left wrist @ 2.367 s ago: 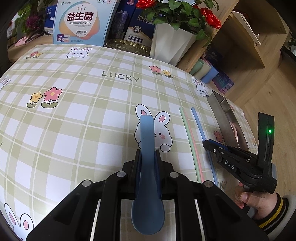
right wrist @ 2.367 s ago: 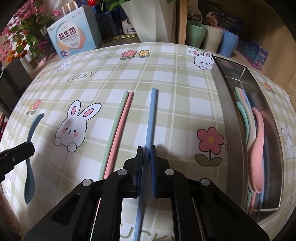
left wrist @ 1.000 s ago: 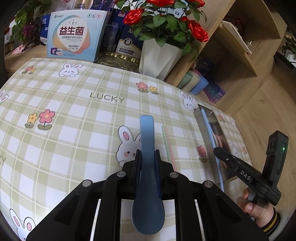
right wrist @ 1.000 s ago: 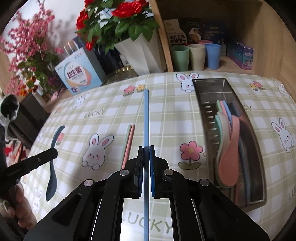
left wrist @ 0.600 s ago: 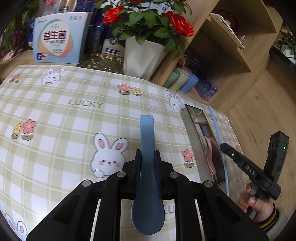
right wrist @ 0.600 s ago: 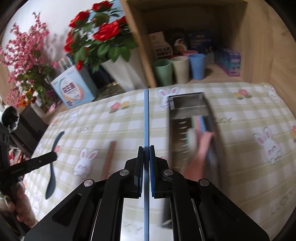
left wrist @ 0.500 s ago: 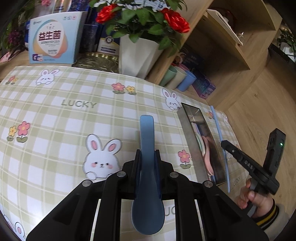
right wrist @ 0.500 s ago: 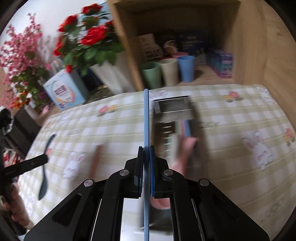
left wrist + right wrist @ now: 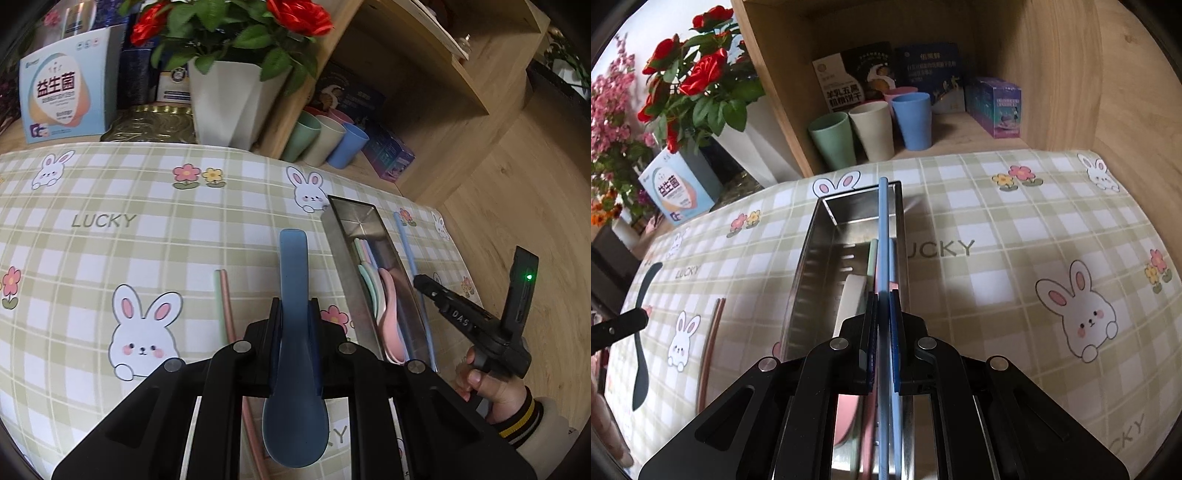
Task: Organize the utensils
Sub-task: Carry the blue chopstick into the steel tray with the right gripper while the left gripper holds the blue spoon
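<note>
Two utensils are in transit. Right gripper [image 9: 882,291] pinches the blue chopstick [image 9: 882,229] directly over the steel utensil tray [image 9: 807,258], its length parallel to the tray's, so it is nearer. Left gripper [image 9: 295,306], clamped on the blue spoon [image 9: 293,266], hangs left of the tray.

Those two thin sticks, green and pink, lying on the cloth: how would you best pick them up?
Probably take the green and pink chopsticks near mid-length, coming down from above with the fingers straddling both. They lie flat and side by side on the tablecloth, so one pinch across their narrow width could catch both.
</note>
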A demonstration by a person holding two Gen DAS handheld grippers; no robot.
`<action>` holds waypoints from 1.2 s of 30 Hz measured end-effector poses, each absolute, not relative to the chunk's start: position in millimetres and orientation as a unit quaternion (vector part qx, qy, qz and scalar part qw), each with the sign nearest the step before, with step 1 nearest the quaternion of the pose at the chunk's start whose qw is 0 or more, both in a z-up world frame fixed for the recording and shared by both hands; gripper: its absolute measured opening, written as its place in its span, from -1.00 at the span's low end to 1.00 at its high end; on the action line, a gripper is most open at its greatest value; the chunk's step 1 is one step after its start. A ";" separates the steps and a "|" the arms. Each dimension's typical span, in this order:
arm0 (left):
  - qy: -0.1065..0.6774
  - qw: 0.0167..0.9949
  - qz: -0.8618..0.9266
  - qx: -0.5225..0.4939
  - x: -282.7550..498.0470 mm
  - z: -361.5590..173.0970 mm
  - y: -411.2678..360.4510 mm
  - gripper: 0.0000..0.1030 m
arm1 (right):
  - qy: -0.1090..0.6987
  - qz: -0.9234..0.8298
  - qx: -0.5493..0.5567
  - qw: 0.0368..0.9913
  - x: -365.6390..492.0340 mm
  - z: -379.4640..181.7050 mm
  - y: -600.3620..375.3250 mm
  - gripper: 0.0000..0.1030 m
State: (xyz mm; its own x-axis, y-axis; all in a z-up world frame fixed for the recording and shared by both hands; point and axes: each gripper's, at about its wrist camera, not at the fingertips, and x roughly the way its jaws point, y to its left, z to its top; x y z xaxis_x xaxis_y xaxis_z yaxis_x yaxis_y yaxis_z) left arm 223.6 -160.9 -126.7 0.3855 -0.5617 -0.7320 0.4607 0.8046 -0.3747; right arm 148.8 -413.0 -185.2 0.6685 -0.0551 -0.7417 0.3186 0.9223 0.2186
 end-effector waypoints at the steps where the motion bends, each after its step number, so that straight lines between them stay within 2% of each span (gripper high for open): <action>1: 0.461 0.830 -0.310 -0.052 223.2 -127.1 -164.2 -0.74 | 0.395 -0.105 0.168 0.897 148.5 -186.9 -412.8 -0.89; 19: 0.468 0.826 -0.313 -0.046 219.9 -131.2 -169.6 -0.74 | 0.409 -0.116 0.162 0.890 154.0 -196.2 -409.1 -0.88; 36: 0.479 0.812 -0.331 -0.036 212.6 -130.4 -202.2 -0.74 | 0.420 -0.134 0.159 0.884 133.8 -177.3 -413.3 -0.83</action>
State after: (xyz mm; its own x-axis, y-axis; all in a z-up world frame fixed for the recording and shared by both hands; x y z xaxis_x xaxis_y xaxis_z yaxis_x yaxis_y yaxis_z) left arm 212.6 -202.2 -130.4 0.3218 -0.5717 -0.7547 0.5034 0.7785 -0.3750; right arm 133.8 -413.3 -177.3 0.6116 -0.1044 -0.7842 0.3709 0.9134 0.1676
